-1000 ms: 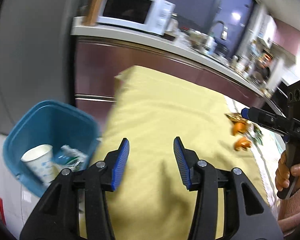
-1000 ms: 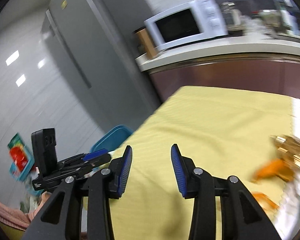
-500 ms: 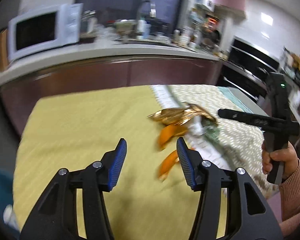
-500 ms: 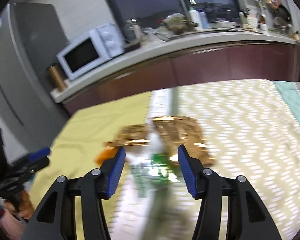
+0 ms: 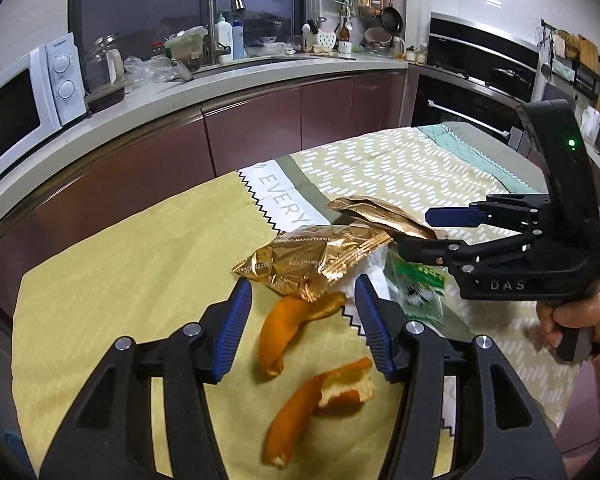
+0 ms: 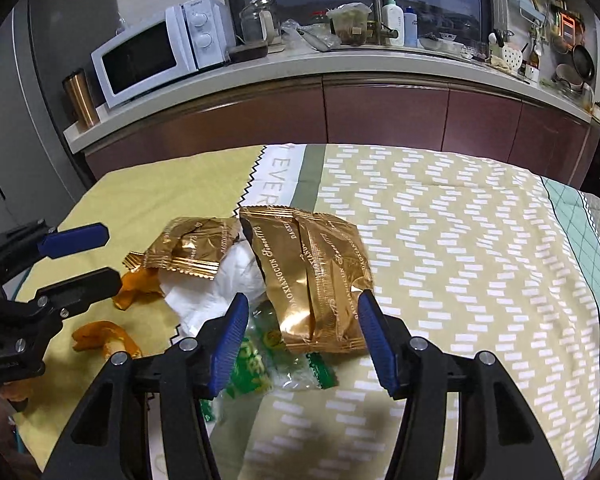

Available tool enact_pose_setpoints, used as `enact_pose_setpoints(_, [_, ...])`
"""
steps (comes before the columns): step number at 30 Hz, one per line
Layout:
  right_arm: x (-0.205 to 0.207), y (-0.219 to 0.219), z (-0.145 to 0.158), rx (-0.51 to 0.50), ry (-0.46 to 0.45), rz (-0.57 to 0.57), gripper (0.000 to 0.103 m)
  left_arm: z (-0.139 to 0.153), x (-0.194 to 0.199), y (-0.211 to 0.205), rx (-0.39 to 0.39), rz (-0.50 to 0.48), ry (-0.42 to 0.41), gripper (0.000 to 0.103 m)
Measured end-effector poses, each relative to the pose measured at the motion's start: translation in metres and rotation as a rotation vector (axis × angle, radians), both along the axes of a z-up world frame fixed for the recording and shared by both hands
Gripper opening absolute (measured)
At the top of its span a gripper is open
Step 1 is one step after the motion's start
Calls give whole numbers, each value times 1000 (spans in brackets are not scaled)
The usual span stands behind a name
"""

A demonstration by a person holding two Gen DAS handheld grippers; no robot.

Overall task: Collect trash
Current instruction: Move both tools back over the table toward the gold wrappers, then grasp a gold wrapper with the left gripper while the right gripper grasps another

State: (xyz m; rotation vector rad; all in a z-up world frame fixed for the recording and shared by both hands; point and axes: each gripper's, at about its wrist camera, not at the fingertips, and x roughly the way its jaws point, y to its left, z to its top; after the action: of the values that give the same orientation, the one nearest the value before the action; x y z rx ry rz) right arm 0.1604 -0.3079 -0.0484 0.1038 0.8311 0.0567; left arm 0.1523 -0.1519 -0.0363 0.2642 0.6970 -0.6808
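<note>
A trash pile lies where the yellow cloth point(image 5: 120, 280) meets the patterned one. My left gripper point(image 5: 304, 300) hovers open above a curved orange peel point(image 5: 280, 332), with the small gold wrapper point(image 5: 316, 260) just beyond its tips. A second peel point(image 5: 316, 396) lies nearer. My right gripper point(image 6: 303, 308) stands open over the near end of the large gold wrapper point(image 6: 312, 276), pads apart from it. Beside that lie white crumpled paper point(image 6: 228, 280), a green-printed clear wrapper point(image 6: 260, 360) and the small gold wrapper point(image 6: 188, 248). The left gripper point(image 6: 108, 258) shows at the left, the right gripper point(image 5: 420, 232) at the right.
A kitchen counter point(image 5: 220, 88) with a microwave point(image 6: 148, 60) and a sink runs behind the table. The patterned cloth point(image 6: 460, 260) stretches to the right. A person's hand point(image 5: 572, 316) grips the right tool's handle.
Both grippers swung right from the table's left end to the trash pile and dipped toward it. The blue bin left the left wrist view. Both pairs of jaws stand wider.
</note>
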Motion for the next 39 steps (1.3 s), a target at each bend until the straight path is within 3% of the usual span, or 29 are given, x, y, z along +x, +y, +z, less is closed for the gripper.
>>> enact_pose_setpoints(4, [2,-3,-2,2,11,-3,48,-7,9,-7,11,-16,23,39])
enact_pose_setpoints(8, [-1,-8,-1,19,10,-14,32,-12,12,-11,3,-32,42,24])
enact_pose_setpoints(9, [-1,-10,0,21,6,-15,31,-13,13,-12,-1,-35,44,15])
enact_pose_setpoints(11, [-4,-13,2,30,-7,-20,27,-15,14,-11,-11,-41,54,6])
enact_pose_setpoints(13, [-8,-18,5,50,-22,-26,24,-15,14,-9,-18,-36,52,6])
enact_pose_setpoints(16, [-12,-22,9,75,-38,-29,12,-14,15,-8,-26,-29,54,4])
enact_pose_setpoints(23, [-22,-29,23,142,-92,-30,12,-10,11,3,-59,-19,60,2])
enact_pose_setpoints(29, [-28,-26,32,207,-125,6,12,-3,0,10,-72,-35,44,4])
enact_pose_setpoints(30, [-27,-26,32,206,-125,10,12,-3,-2,10,-68,-35,40,18])
enact_pose_setpoints(33, [-25,-24,29,217,-118,19,12,-1,-10,8,-50,-46,5,37])
enact_pose_setpoints(35, [-24,-22,28,229,-116,23,12,-1,-11,2,-26,-59,-3,42])
enact_pose_setpoints(39, [-24,-20,26,245,-115,24,12,-6,-12,-15,58,-57,-54,42])
